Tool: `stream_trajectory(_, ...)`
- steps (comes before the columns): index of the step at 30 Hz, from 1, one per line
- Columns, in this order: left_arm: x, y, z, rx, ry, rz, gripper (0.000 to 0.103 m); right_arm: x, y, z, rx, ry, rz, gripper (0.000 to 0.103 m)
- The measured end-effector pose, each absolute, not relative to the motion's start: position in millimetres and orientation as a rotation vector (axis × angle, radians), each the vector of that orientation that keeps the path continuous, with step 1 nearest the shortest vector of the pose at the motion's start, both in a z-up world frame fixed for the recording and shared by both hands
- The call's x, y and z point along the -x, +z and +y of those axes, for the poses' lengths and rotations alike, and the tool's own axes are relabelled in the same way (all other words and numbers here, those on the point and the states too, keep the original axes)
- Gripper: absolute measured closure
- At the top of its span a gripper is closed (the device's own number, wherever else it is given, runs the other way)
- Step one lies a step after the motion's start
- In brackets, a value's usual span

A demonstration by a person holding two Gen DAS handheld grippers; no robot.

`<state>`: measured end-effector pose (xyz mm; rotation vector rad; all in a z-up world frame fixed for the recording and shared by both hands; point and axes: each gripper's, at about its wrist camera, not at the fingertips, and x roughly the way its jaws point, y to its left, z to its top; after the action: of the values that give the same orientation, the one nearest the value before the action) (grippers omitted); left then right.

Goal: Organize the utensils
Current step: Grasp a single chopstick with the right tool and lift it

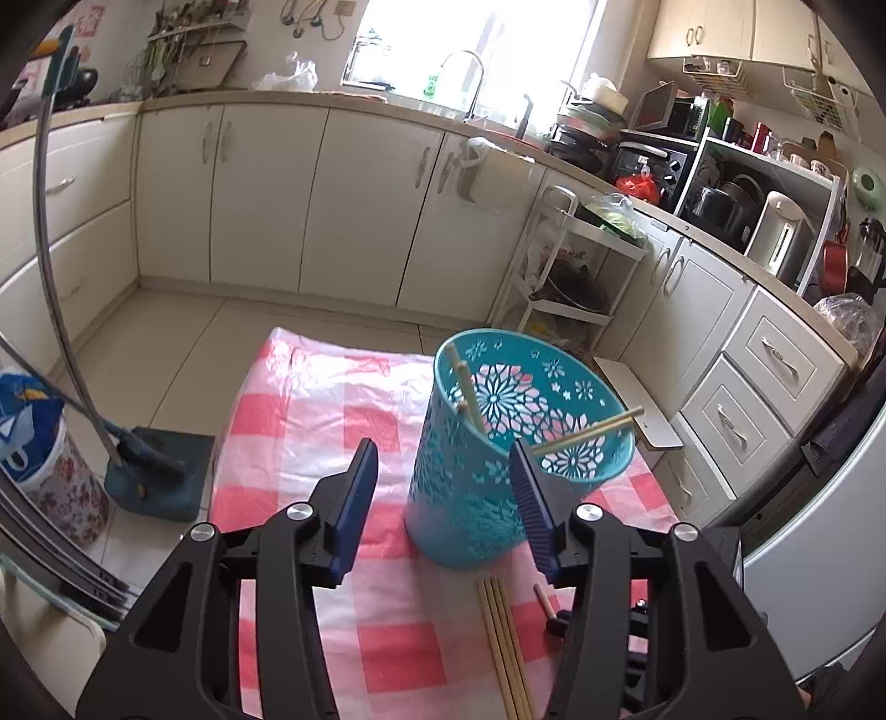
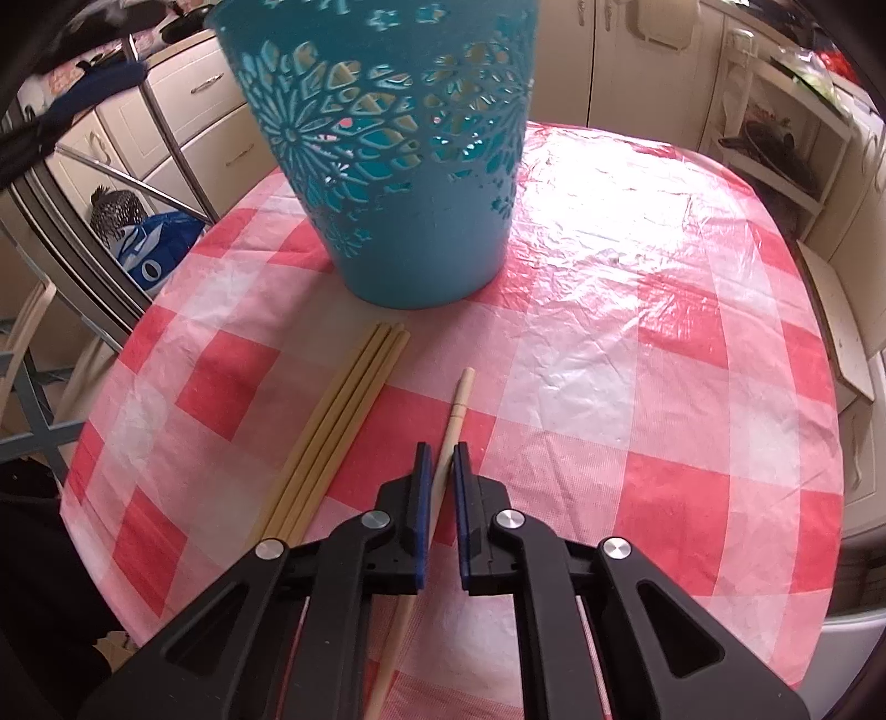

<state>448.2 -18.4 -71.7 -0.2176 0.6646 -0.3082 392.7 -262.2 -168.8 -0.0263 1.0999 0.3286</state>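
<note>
Left wrist view shows me a kitchen: cream cabinets, tiled floor, bright window. My left claw (image 1: 443,487) hangs open and empty near the teal basket (image 1: 470,487) (chopsticks leaning inside) on the pink-checked counter (image 2: 637,387). My right claw (image 2: 439,471) is clamped on one chopstick (image 2: 457,404), beside four chopsticks (image 2: 343,410) lying together.

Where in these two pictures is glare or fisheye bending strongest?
Left wrist view: the bright window is washed out, and the cream cabinets curve. Right wrist view: glare whitens the crinkled pink-and-white checked plastic tablecloth, whose edges bow.
</note>
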Motion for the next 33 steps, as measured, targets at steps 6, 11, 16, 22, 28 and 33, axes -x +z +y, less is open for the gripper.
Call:
stream_trajectory(6, -451, -79, -2, 0.256, -0.282, 0.69, 0.051, -390, -165, -270, -0.032, 0.364, 1.107, 0.095)
stream_trajectory(11, -453, -80, 3, 0.265, -0.265, 0.692, 0.049, -389, -164, -272, -0.049, 0.375, 1.108, 0.095)
stream_trajectory(16, -454, -81, 1, 0.257, -0.261, 0.696, 0.048, -387, -159, -270, -0.067, 0.405, 1.1, 0.095)
stream_trajectory(22, -455, -81, -1, 0.252, -0.255, 0.702, 0.047, -386, -155, -271, -0.051, 0.401, 1.091, 0.095)
stream_trajectory(28, -455, -83, -1, 0.257, -0.255, 0.709, 0.047, -389, -161, -270, -0.013, 0.352, 1.093, 0.088)
stream_trajectory(33, -455, -84, -2, 0.254, -0.26, 0.712, 0.047, -388, -169, -259, 0.074, 0.33, 1.088, 0.088)
